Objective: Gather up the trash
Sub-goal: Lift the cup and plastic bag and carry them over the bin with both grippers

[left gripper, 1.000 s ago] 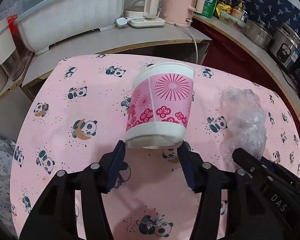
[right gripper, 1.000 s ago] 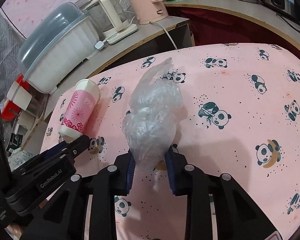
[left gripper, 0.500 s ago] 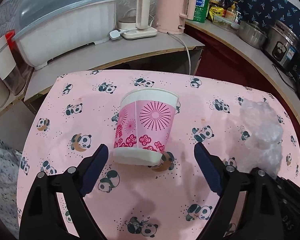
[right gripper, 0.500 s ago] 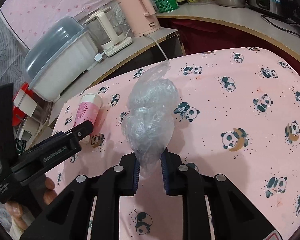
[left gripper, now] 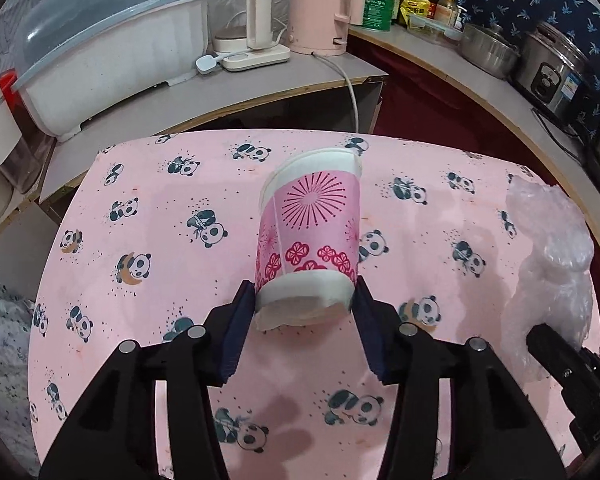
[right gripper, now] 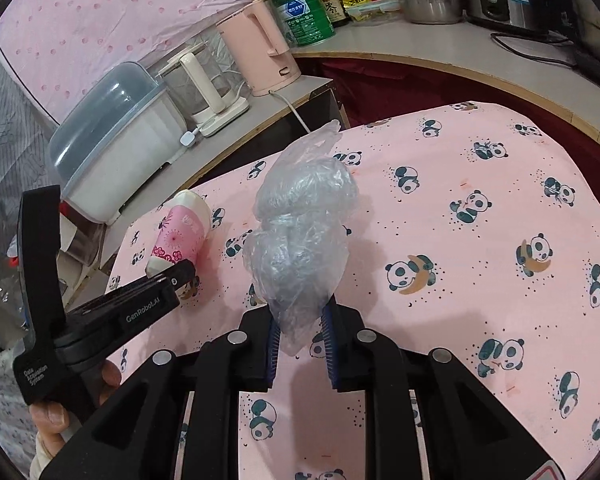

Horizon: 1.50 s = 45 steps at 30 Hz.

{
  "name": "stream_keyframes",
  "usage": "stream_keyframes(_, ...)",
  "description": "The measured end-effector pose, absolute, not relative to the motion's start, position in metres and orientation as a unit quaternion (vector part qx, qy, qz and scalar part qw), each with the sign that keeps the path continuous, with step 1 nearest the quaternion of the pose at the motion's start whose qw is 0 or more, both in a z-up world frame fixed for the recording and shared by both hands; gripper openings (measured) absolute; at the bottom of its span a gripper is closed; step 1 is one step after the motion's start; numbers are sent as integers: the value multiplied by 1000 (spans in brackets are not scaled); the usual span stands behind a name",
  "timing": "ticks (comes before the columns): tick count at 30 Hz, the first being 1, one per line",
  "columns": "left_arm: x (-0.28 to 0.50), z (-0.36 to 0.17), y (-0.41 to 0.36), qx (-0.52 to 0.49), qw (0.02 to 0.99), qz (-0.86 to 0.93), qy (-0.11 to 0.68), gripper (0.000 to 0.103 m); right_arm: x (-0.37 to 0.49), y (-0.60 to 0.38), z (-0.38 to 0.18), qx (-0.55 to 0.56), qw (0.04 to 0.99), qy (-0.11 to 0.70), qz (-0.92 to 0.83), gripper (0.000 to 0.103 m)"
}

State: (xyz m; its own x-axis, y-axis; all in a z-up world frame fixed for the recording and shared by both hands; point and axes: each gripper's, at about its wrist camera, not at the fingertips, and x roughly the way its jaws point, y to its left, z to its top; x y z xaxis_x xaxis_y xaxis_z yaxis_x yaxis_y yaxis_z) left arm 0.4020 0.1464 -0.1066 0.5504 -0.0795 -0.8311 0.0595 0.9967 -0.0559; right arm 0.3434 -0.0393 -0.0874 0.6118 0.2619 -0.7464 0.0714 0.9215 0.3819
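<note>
So far both pieces of trash on the table [left gripper: 140,360] are in my grip, though neither has reached a bin, and I see no bin in either view. My left gripper [left gripper: 305,312] is closing on the pink paper cup [left gripper: 310,240]; its pads press the base from both sides, dented, the cup tipped with its mouth pointing away from me. My right gripper [right gripper: 300,344] is narrow, pinching the crumpled clear plastic bag [right gripper: 300,232], which stands up above the cloth. Both tools point steeply downward over the panda tablecloth. Carrying and dropping both is what remains.
</note>
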Motion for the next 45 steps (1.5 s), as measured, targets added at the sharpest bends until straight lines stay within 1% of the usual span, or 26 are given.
stream_keyframes(12,336,-63,97,-10,887,-85,455,36,288,-81,-36,205,896,394,30,18)
stream_keyframes(27,250,-13,6,18,892,-156,423,36,197,-164,4,235,909,343,-25,18)
stream_keyframes(36,207,2,-55,45,889,-201,410,36,140,-225,16,255,911,316,-72,18)
stream_keyframes(45,172,7,-115,74,878,-247,403,36,89,-280,14,274,905,301,-120,18)
